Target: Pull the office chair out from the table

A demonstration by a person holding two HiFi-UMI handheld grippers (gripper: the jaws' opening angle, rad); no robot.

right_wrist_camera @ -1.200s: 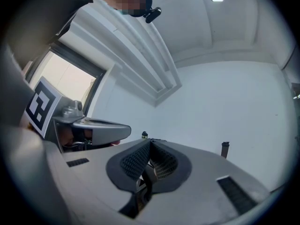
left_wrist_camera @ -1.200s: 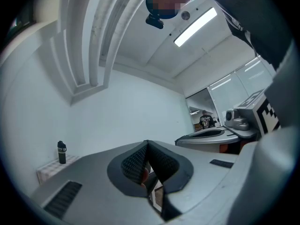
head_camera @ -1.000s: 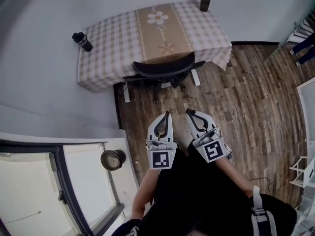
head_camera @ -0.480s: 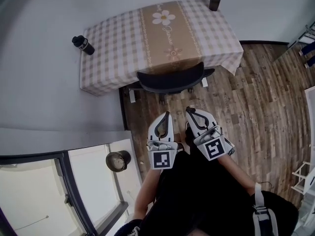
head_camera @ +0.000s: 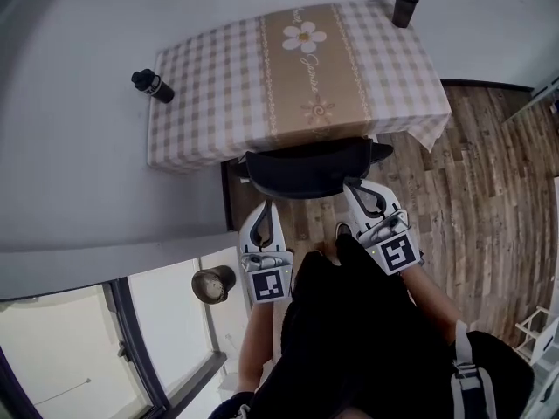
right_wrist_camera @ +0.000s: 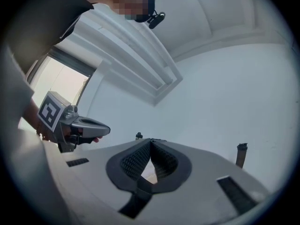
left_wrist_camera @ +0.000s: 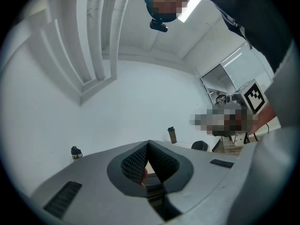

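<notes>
The black office chair [head_camera: 307, 168] stands tucked under the table [head_camera: 210, 85], which wears a checked cloth with a tan flowered runner; only the chair's curved backrest and armrest ends show. My left gripper [head_camera: 265, 204] is shut and empty, with its tip just short of the backrest's left end. By the backrest's right end is my right gripper [head_camera: 354, 184], also shut and empty. In the left gripper view the jaws [left_wrist_camera: 148, 143] meet with nothing between them. The right gripper view shows the same [right_wrist_camera: 150, 141]. Whether either tip touches the chair I cannot tell.
A black bottle [head_camera: 153, 85] stands at the table's left corner and a dark tumbler [head_camera: 405, 4] at its far right corner. A white wall runs along the left, with a round dark object [head_camera: 212, 282] on a ledge by a window. Wooden floor [head_camera: 480, 190] lies to the right.
Both grippers have moved forward to the chair's backrest and spread apart, left to its left end, right to its right end. The table and chair now sit closer in the head view.
</notes>
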